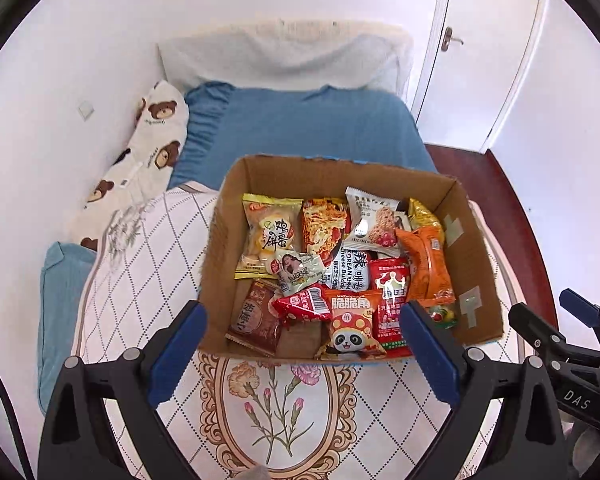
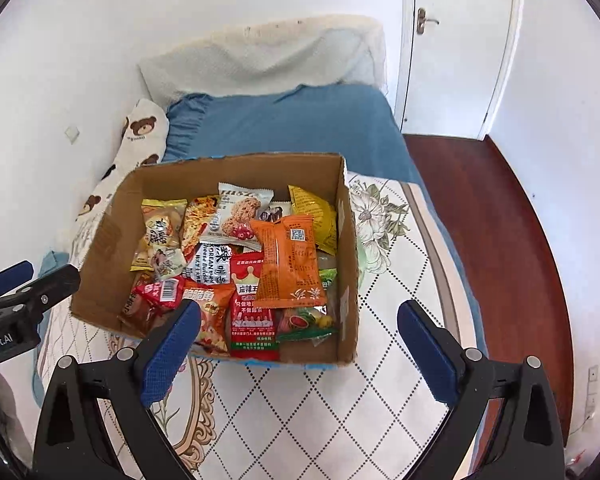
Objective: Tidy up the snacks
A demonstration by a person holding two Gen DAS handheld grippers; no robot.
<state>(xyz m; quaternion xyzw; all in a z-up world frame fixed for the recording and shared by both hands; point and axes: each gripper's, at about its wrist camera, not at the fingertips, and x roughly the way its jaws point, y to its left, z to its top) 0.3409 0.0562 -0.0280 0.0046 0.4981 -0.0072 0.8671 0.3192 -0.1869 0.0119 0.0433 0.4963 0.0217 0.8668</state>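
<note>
— Cardboard, that is the box [image 1: 474,264], yes? Where does it stand?

— It stands on the bed, on a white quilt [image 1: 140,280] with a diamond pattern and flowers. In the left wrist view it is at 12 o'clock from the left gripper [image 1: 304,356]. In the right wrist view it is more at 11 o'clock from the right gripper [image 2: 300,350].

— And the snacks?

— All the snacks I can see lie inside the box, in a loose pile, many overlapping. An orange packet [image 2: 290,262] lies on top, toward the right wall. At 12 o'clock from it is a white cereal bar [image 2: 236,216]. A yellow egg-cake bag [image 1: 266,236] lies at the left side. At the near wall is a panda bag [image 1: 350,328], and at 9 o'clock from it a small red packet [image 1: 302,306].

— How are the grippers?

— Both have the jaws spread wide, with blue pads, and nothing between them. Both hang before the near wall of the box; I cannot tell if the pads touch it.

— What is behind the box?

— A blue blanket [image 1: 312,128] at 12 o'clock, and a bear pillow [image 1: 148,148] at 10 o'clock, along the wall. A white door [image 2: 456,44] is at 1 o'clock.
</note>
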